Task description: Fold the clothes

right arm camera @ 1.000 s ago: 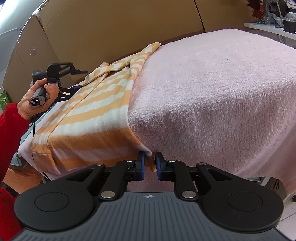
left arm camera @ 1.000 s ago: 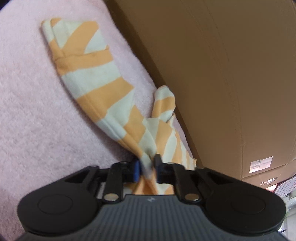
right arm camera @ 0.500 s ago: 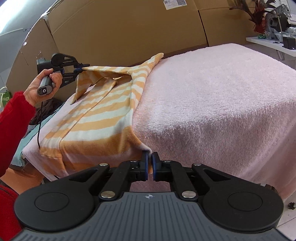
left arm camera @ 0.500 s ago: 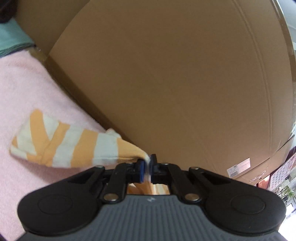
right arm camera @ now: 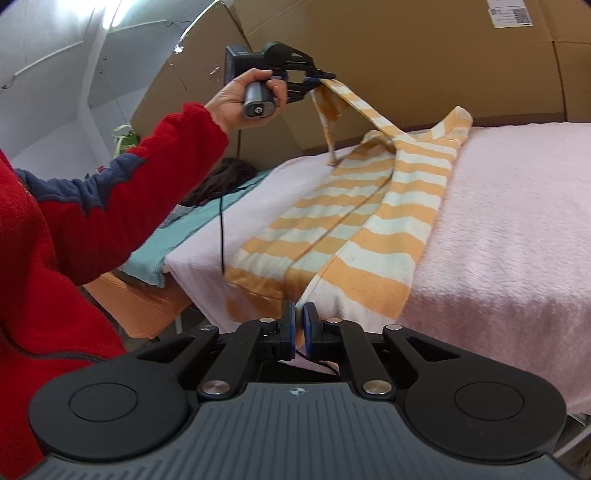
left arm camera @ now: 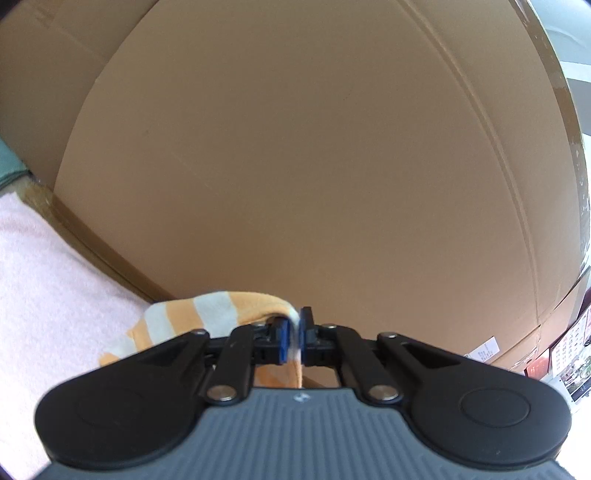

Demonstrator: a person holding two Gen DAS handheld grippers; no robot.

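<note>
Where shirt [right arm camera: 373,206] lifts, cardboard box [left arm camera: 295,155] stands close behind.

A pink-blanketed bed [right arm camera: 517,229] carries the striped garment [right arm camera: 369,229] (teal cloth [right arm camera: 173,240] alongside).

The left tool [left arm camera: 294,338] pinches the striped garment [left arm camera: 207,317] before a cardboard box [left arm camera: 314,166].

I see a pink fleece blanket [right arm camera: 517,229] spread over the work surface, backed by large cardboard boxes [left arm camera: 314,166] with a white shipping label [right arm camera: 511,16]. At the blanket's far left edge lie a teal cloth [right arm camera: 177,240] and a dark bundle [right arm camera: 225,177] on top; an orange textile [right arm camera: 140,306] hangs below. A green plant [right arm camera: 123,140] stands near the white wall [right arm camera: 55,55].
</note>
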